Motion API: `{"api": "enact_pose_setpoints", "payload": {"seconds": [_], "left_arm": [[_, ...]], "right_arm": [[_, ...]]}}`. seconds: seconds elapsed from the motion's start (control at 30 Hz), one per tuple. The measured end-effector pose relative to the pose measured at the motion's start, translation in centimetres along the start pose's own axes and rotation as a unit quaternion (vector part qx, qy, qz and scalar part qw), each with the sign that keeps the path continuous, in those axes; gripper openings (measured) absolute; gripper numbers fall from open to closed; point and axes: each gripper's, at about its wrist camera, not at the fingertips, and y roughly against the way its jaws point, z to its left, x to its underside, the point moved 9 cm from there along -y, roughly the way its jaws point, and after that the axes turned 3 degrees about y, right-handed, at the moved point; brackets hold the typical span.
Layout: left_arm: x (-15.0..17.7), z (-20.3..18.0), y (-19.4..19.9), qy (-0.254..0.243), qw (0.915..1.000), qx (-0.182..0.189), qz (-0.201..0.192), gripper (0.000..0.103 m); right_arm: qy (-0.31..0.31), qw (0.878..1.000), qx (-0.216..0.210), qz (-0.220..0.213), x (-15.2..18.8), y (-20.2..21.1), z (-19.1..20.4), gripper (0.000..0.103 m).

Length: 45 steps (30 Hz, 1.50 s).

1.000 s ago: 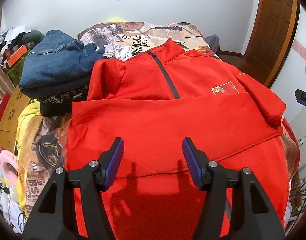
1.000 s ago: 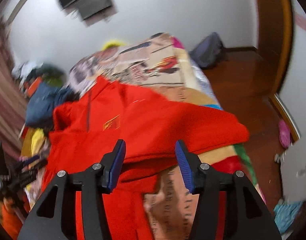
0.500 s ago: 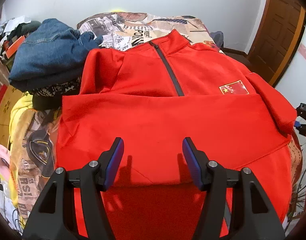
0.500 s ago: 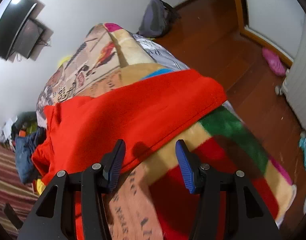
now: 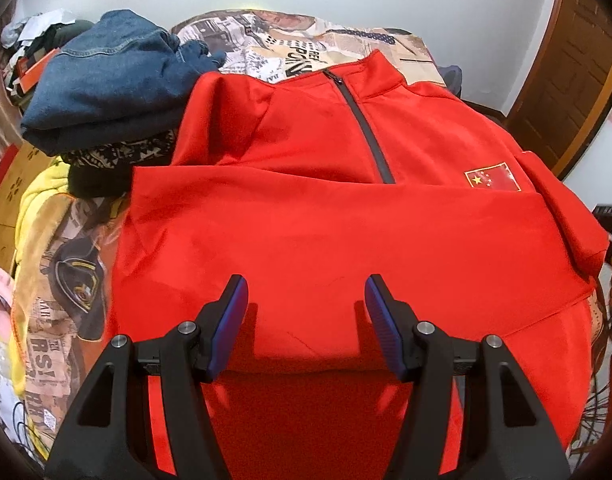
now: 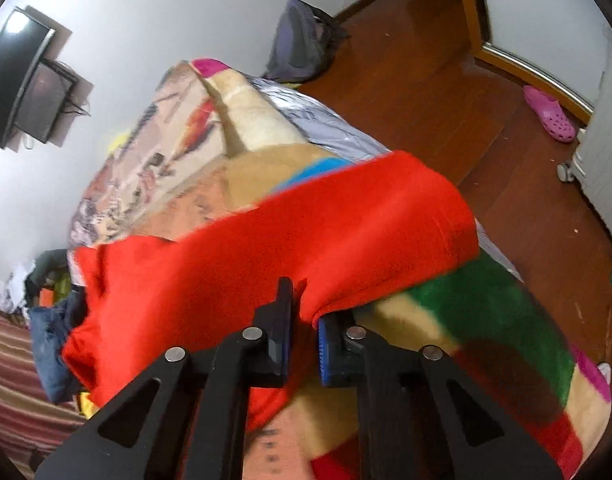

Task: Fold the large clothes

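red zip-neck jacket [image 5: 346, 208] lies spread front-up on the bed [image 5: 306, 46], collar at the far end, dark zipper [image 5: 366, 132] running down from it. one sleeve is folded across the chest from left to right; a small flag patch [image 5: 492, 177] shows just above that fold on the right. the jacket's near part hangs toward me over the bed edge.

my left gripper [image 5: 306, 308] hovers over the near part of the jacket w/ its jaws released and apart, blue pads [image 5: 230, 320] either side of bare red cloth, nothing pinched. can't tell if the tips touch the fabric.

my right gripper [image 6: 304, 320] is at the jacket's right edge, where the other sleeve [image 6: 366, 224] lies over a multicolour blanket [image 6: 486, 320]. its jaws have just been closing and are now clenched on a bunched fold of that red sleeve, cloth squeezed between them. view is partly blurred.

left of the jacket on the bed: a folded pile of blue denim [image 5: 106, 84] on top of a dark patterned garment [image 5: 118, 156], and yellow fabric [image 5: 38, 200] nearer. past the bed on the right: wood floor [image 6: 486, 80], a grey bag [image 6: 302, 44] by the wall, a pink clog [image 6: 550, 114]. a dark screen [image 6: 18, 76] is mounted on the white wall.
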Motion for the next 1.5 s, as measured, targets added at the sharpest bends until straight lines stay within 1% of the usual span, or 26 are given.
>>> {"api": "enact_pose_setpoints", "payload": {"seconds": [0.1, 0.2, 0.27, 0.33, 0.47, 0.57, 0.67, 0.7, 0.73, 0.8, 0.9, 0.93, 1.03, 1.1, 1.17, 1.27, 1.33, 1.4, 1.5], "left_arm": [[0.0, 0.5, 0.6, 0.002, 1.0, -0.001, -0.009, 0.06], [0.0, 1.0, 1.4, 0.005, 0.9998, 0.002, -0.018, 0.06], [-0.1, 1.5, 1.9, 0.007, 0.9997, 0.003, -0.024, 0.06], [-0.1, 2.0, 2.3, 0.008, 0.9996, 0.002, -0.029, 0.06], [-0.2, 3.8, 3.5, 0.018, 0.9989, 0.0, -0.044, 0.06], [-0.2, 5.5, 4.6, 0.034, 0.9979, 0.0, -0.055, 0.06], [0.0, 7.3, 5.5, 0.046, 0.9969, -0.004, -0.063, 0.06], [0.2, 8.1, 5.9, 0.051, 0.9965, -0.007, -0.066, 0.06], [0.4, 8.9, 6.2, 0.056, 0.9961, -0.01, -0.068, 0.06], [0.8, 10.3, 6.7, 0.065, 0.9954, -0.015, -0.069, 0.06], [1.5, 12.2, 7.2, 0.079, 0.9943, -0.025, -0.067, 0.06], [1.8, 12.7, 7.3, 0.084, 0.994, -0.027, -0.065, 0.06], [2.6, 13.8, 7.3, 0.091, 0.9936, -0.033, -0.059, 0.06], [3.1, 14.0, 7.3, 0.09, 0.9937, -0.036, -0.055, 0.06], [3.5, 14.0, 7.2, 0.087, 0.9941, -0.039, -0.051, 0.06], [3.8, 13.4, 6.9, 0.082, 0.9949, -0.038, -0.045, 0.06], [3.8, 12.9, 6.7, 0.078, 0.9954, -0.037, -0.042, 0.06], [3.6, 12.2, 6.6, 0.072, 0.9961, -0.034, -0.04, 0.06], [3.2, 10.8, 6.5, 0.057, 0.9971, -0.03, -0.04, 0.06]], "right_arm": [[0.055, 0.997, -0.013, -0.048, -1.1, 3.2, 4.2, 0.007], [0.117, 0.989, -0.037, -0.081, -1.6, 6.5, 9.2, 0.007], [0.149, 0.983, -0.058, -0.094, -1.4, 8.1, 12.3, 0.007], [0.18, 0.974, -0.098, -0.095, -0.6, 10.0, 16.5, 0.007], [0.221, 0.958, -0.164, -0.076, 2.1, 11.7, 23.0, 0.007], [0.259, 0.945, -0.191, -0.057, 5.0, 11.5, 27.4, 0.007], [0.277, 0.936, -0.215, -0.006, 8.7, 9.3, 30.4, 0.007], [0.286, 0.932, -0.22, 0.023, 10.8, 8.0, 31.4, 0.007], [0.295, 0.93, -0.218, 0.04, 12.2, 6.9, 31.9, 0.007], [0.319, 0.922, -0.205, 0.083, 16.1, 4.1, 32.6, 0.007], [0.341, 0.91, -0.185, 0.147, 20.8, 0.4, 31.9, 0.007], [0.352, 0.905, -0.171, 0.17, 22.7, -1.2, 31.3, 0.007], [0.376, 0.893, -0.133, 0.206, 25.8, -3.5, 29.4, 0.007], [0.387, 0.887, -0.116, 0.222, 27.1, -4.2, 28.5, 0.007], [0.405, 0.878, -0.099, 0.235, 28.0, -4.8, 27.7, 0.007], [0.433, 0.865, -0.076, 0.244, 28.5, -4.1, 26.9, 0.007], [0.445, 0.854, -0.075, 0.26, 28.5, -3.4, 26.5, 0.013], [0.449, 0.85, -0.083, 0.261, 28.0, -2.2, 26.4, 0.015], [0.451, 0.854, -0.091, 0.241, 26.2, -0.6, 26.2, 0.017]]}}
